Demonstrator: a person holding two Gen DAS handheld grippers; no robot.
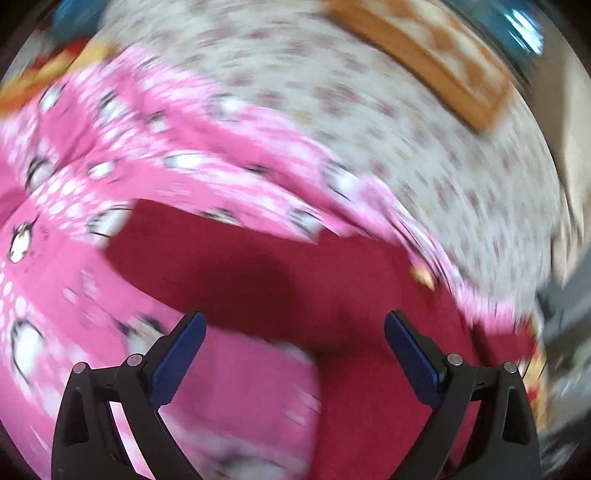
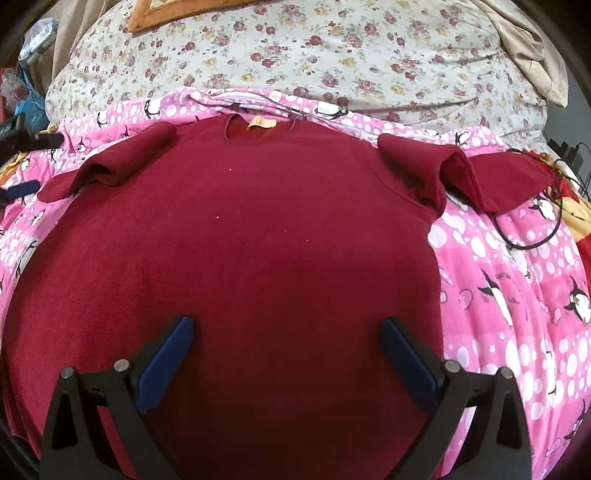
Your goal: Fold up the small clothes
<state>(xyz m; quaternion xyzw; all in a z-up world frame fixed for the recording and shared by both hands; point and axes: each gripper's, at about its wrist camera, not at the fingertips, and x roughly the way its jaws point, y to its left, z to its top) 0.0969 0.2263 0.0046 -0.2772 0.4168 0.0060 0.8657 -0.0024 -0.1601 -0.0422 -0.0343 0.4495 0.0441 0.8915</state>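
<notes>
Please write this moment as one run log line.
left gripper: open, empty | right gripper: open, empty | sweater: flat on blanket, unfolded

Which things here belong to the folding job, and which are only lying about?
For the job:
- dark red sweater, spread flat
- left gripper, open
- right gripper, open

Lying about:
- pink penguin blanket
- floral sheet
- orange cushion
- black cable

A pink penguin-print blanket (image 2: 517, 280) covers the bed; beyond it lie a floral sheet (image 2: 332, 55) and an orange-bordered cushion (image 2: 155, 14).
</notes>
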